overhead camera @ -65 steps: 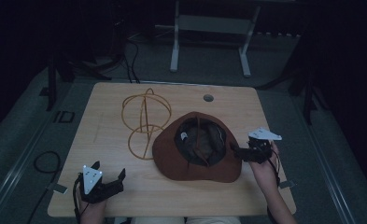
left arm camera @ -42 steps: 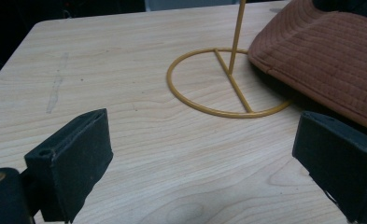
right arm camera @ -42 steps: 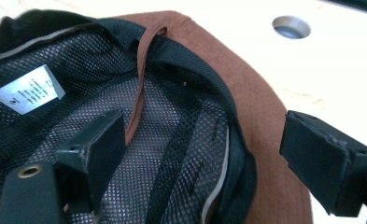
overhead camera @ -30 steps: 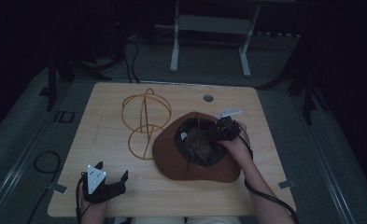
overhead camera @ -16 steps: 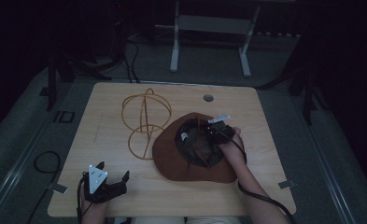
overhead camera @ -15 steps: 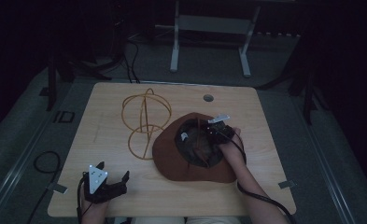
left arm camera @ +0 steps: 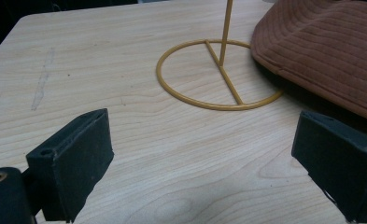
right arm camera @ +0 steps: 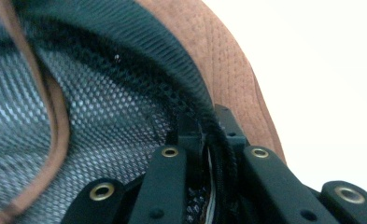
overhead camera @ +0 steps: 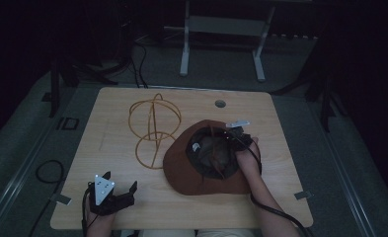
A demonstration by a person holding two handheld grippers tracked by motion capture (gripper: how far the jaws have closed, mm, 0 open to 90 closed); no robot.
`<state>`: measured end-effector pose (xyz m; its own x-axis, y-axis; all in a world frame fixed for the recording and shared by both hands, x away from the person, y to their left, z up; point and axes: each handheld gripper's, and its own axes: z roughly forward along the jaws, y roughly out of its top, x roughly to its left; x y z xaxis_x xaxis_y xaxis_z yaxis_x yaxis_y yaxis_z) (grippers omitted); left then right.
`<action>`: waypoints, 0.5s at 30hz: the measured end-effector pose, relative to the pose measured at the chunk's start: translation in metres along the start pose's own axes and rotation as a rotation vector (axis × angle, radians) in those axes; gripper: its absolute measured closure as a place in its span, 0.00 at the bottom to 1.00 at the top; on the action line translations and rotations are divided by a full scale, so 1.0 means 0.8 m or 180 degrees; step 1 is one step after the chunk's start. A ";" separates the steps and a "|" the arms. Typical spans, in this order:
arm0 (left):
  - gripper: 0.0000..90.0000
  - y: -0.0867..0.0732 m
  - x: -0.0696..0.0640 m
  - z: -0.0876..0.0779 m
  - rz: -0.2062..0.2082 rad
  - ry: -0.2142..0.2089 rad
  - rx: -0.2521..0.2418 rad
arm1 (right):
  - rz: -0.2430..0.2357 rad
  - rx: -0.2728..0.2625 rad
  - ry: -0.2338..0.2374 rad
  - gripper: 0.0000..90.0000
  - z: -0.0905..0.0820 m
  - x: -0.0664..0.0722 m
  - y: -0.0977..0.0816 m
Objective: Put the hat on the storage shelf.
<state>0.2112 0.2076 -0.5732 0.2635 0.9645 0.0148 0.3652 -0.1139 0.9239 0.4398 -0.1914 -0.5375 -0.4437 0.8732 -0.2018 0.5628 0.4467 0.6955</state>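
**Right claw closed on the hat's inner band**

The right claw (overhead camera: 229, 136) had just been closing, and in the right gripper view its jaws stood narrow, pinched on the dark band at the rim of the hat (overhead camera: 201, 170), with the band's edge caught between them. Earlier, that claw had hung clear of the hat at the brim's far right side; it had since come in over the upturned crown. The hat lay upside down on the tabletop (overhead camera: 280, 148), its mesh lining (right arm camera: 102, 116) and a brown cord (right arm camera: 55, 116) facing up just to the left of the right claw's jaws. The grip looked set, so the hat seemed ready to be lifted, probably toward the stand (overhead camera: 153, 129), which stood just beyond the brim on the side away from the right claw.

The left claw (overhead camera: 118, 186) rested wide and empty near the tabletop's front edge, well apart from the hat. In its own view the stand's ring base (left arm camera: 218, 77) lay ahead between its jaws and the brim (left arm camera: 321, 51) ahead to the right.

No brand, label or writing could be read; a small pale tag inside the crown was too small to tell.
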 end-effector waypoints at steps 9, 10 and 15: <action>0.06 0.004 0.000 -0.001 -0.0072 -0.0008 0.0003 | 0.0337 -0.0346 0.0071 0.94 -0.037 -0.015 0.003; 0.06 0.006 -0.002 -0.001 -0.0055 -0.0023 0.0010 | 0.0380 -0.0419 0.0059 0.94 -0.047 -0.019 0.004; 0.06 0.020 -0.011 -0.001 -0.0121 -0.0126 0.0045 | 0.0444 -0.0573 0.0053 0.93 -0.067 -0.028 0.009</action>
<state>0.2139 0.1979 -0.5585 0.2841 0.9581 -0.0356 0.3881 -0.0810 0.9180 0.4163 -0.2178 -0.4907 -0.3824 0.9201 -0.0847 0.4867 0.2785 0.8280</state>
